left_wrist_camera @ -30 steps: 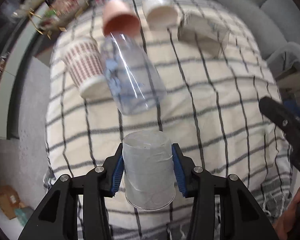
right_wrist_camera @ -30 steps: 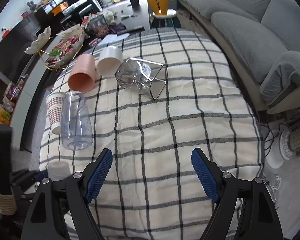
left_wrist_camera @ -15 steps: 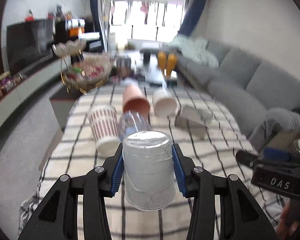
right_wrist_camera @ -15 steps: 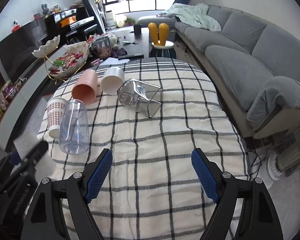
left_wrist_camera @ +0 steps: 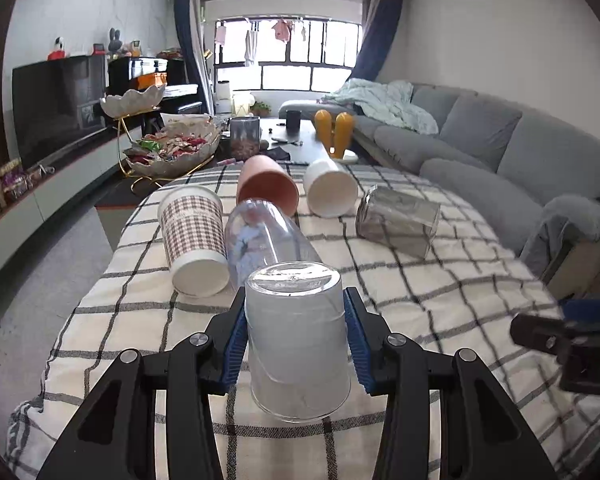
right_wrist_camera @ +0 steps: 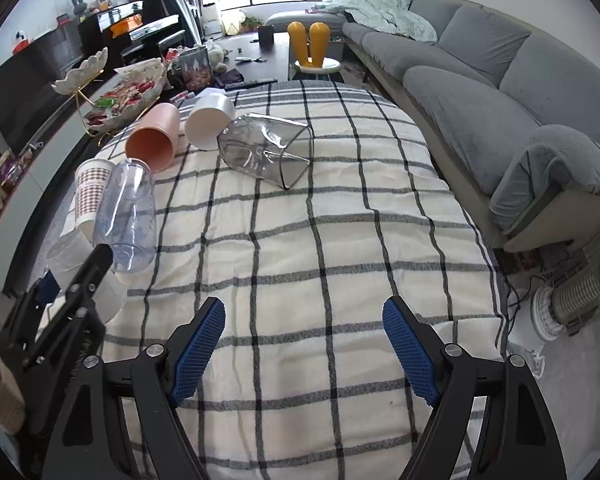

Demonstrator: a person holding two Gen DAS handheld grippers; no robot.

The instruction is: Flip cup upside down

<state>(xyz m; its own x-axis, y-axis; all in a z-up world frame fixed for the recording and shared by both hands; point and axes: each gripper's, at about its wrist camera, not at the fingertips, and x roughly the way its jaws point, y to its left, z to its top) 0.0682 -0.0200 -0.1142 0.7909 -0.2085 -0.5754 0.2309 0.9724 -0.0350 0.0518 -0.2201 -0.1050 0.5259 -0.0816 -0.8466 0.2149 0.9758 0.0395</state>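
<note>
My left gripper [left_wrist_camera: 296,340] is shut on a frosted clear plastic cup [left_wrist_camera: 296,336], its blue pads against both sides. The cup's closed base points away from me and its open rim toward the camera, above the checked tablecloth [left_wrist_camera: 440,304]. In the right wrist view the same cup [right_wrist_camera: 84,268] shows at the left edge, held by the left gripper over the table's left side. My right gripper [right_wrist_camera: 304,344] is open and empty, above the near middle of the cloth.
Lying on the cloth at the back: a plaid paper cup [left_wrist_camera: 194,238], a clear bottle [left_wrist_camera: 260,240], a pink cup [left_wrist_camera: 266,188], a white cup [left_wrist_camera: 330,192] and a square glass container [left_wrist_camera: 398,220]. A snack bowl [left_wrist_camera: 172,152] stands behind; a grey sofa [right_wrist_camera: 500,80] is to the right.
My left gripper has tilted upward with the cup, from looking down on the table to looking level across the room. The right gripper has also tilted up and stayed open.
</note>
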